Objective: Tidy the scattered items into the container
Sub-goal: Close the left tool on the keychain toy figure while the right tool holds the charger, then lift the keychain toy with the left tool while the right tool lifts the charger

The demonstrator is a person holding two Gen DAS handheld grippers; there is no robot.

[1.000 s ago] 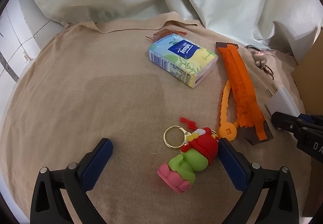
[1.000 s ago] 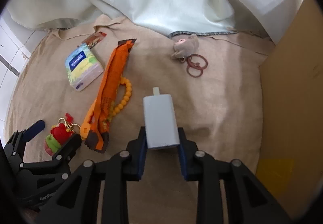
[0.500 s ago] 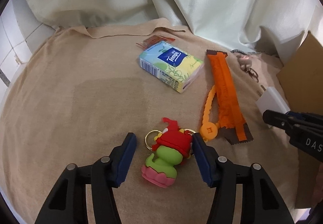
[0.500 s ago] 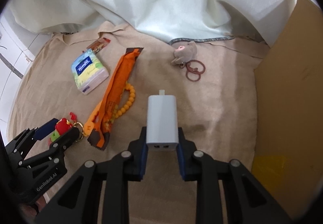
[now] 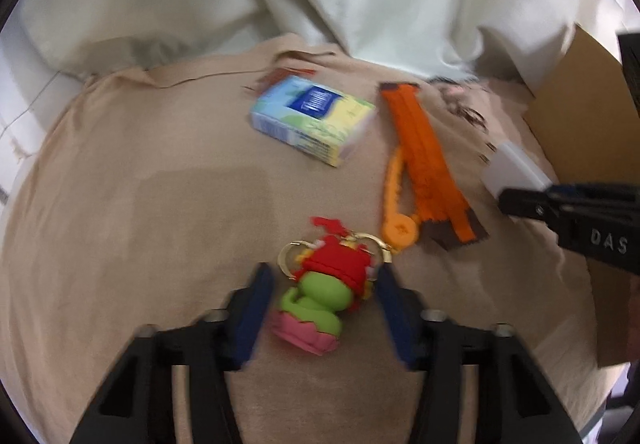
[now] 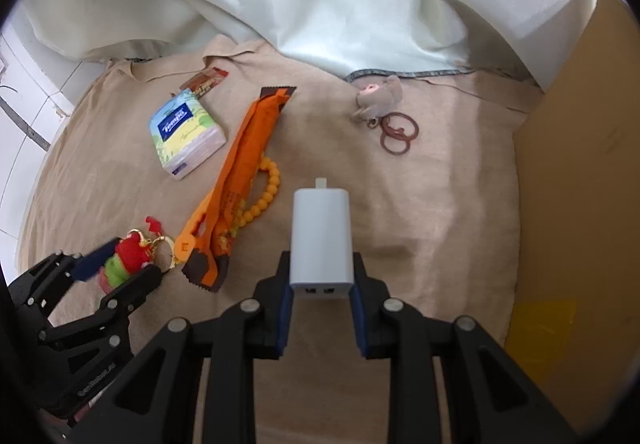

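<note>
On the tan cloth, the left gripper straddles a green-and-red rubber figure keychain on a pink base, its blue pads narrowly apart and not visibly pressing it. Next lie a blue-and-yellow tissue pack and a long orange snack wrapper. The right gripper clamps a white rectangular charger above the cloth. The brown cardboard box stands far right; its inside is out of sight.
</note>
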